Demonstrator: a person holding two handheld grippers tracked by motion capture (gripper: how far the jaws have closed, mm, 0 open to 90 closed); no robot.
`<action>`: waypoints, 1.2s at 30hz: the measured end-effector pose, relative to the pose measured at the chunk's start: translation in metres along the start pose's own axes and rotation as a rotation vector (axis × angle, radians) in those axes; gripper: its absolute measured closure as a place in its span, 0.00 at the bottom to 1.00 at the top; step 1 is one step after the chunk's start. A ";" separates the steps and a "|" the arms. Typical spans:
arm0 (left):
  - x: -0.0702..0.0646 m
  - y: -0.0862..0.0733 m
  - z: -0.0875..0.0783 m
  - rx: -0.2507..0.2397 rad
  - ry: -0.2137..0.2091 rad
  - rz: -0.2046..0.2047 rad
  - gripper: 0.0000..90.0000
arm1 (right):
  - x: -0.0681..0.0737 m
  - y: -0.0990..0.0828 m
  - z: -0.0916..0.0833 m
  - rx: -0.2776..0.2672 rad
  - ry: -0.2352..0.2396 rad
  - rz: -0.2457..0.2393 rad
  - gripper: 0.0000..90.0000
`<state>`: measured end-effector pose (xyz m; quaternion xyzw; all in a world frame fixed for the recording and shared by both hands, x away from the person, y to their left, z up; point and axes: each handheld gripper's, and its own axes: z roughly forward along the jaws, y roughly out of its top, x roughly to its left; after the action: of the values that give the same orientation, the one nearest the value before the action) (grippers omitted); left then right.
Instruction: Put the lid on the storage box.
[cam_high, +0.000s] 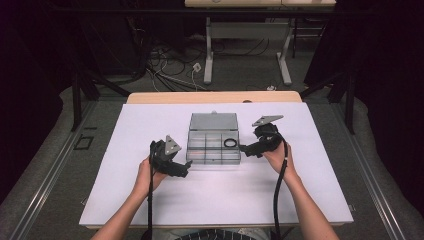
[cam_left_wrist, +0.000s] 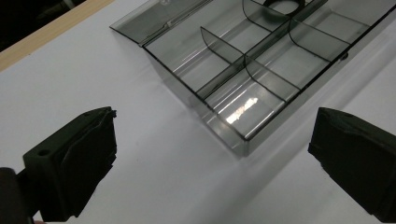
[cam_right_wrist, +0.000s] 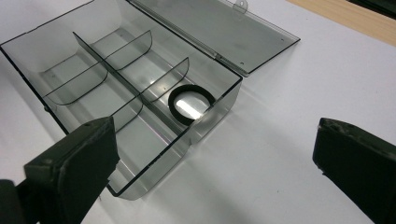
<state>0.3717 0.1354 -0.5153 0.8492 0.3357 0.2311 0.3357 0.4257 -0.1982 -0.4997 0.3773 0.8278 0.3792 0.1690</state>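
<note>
1. The left gripper (cam_high: 186, 169) sits at about 7 o'clock from the clear box (cam_high: 213, 153), just beside its near left corner, fingers (cam_left_wrist: 74, 163) spread wide and holding nothing.
2. The clear box lies at the middle of the surface (cam_high: 150, 200), its lid (cam_high: 213, 121) folded back flat toward 12 o'clock. Curved dividers (cam_right_wrist: 116, 70) split it into compartments.
3. A black ring (cam_high: 230, 143) lies flat in the far right compartment; in the right gripper view the ring (cam_right_wrist: 191, 105) rests against the box's end wall.
4. The right gripper (cam_high: 246, 148) hovers at 3 o'clock from the box, just beside its right wall, fingers (cam_right_wrist: 74, 168) released and wide apart, nothing between them.
5. Nothing stands between either gripper and the box; the white sheet around it is bare.
6. The surface is white with a pale wooden edge (cam_high: 215, 96) showing at 12 o'clock. Beyond it lie grey floor (cam_high: 240, 75), a tangle of cables (cam_high: 170, 65) and the white legs of another table (cam_high: 208, 50); dark curtains (cam_high: 30, 60) hang at both sides.
7. The near left compartment glares (cam_left_wrist: 243, 109) in the left gripper view, so its floor is hard to read. That view cuts off the ring (cam_left_wrist: 285, 4) at its top edge, and each gripper view crops its own fingers at the bottom.
</note>
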 end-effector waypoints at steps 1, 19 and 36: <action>-0.001 0.003 0.003 0.000 -0.005 -0.001 0.01 | -0.001 0.000 0.000 0.001 -0.001 -0.001 0.00; -0.004 0.040 0.036 0.009 -0.020 -0.034 0.06 | -0.006 -0.002 -0.001 -0.011 -0.017 0.012 0.00; -0.007 0.056 0.063 0.114 -0.080 -0.046 0.40 | -0.011 -0.002 -0.003 -0.023 -0.028 0.018 0.00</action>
<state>0.4290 0.0732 -0.5185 0.8676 0.3540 0.1699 0.3051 0.4303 -0.2089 -0.4997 0.3881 0.8174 0.3850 0.1816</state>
